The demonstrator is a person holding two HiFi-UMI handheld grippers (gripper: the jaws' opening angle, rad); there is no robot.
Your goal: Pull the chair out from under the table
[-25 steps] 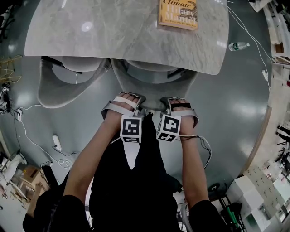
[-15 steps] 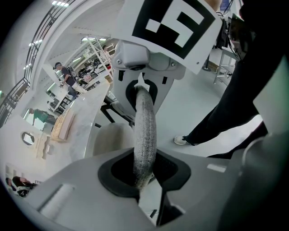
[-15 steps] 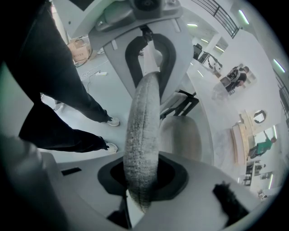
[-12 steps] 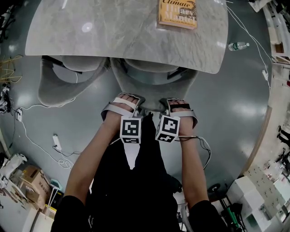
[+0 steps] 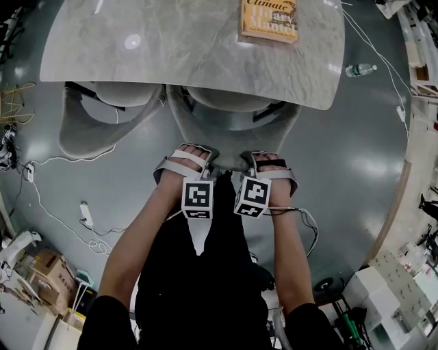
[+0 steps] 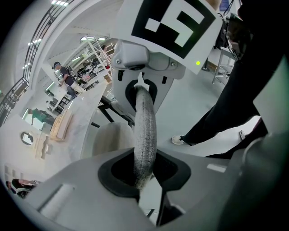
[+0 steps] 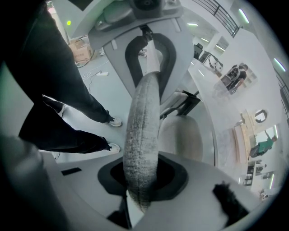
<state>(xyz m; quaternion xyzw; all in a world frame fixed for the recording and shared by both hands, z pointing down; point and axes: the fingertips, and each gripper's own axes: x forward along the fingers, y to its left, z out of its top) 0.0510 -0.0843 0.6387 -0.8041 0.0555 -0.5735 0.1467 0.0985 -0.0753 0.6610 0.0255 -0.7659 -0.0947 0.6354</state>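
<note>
Head view: a grey upholstered tub chair (image 5: 229, 140) stood with its seat tucked under the edge of a pale marble surface (image 5: 171, 48); its curved back faced the person
Left gripper view: the left tongs (image 6: 143, 173) were clamped on the chair's speckled back rim
Right gripper view: the right tongs (image 7: 142, 180) gripped the same rim, just beside the left pair
Neighbour: a second grey chair (image 5: 102, 126) sat to the left, also partly under the surface
Top: an orange-covered book (image 5: 269, 20) lay at the far edge
Floor: a clear plastic bottle (image 5: 359, 69) lay to the right
</note>
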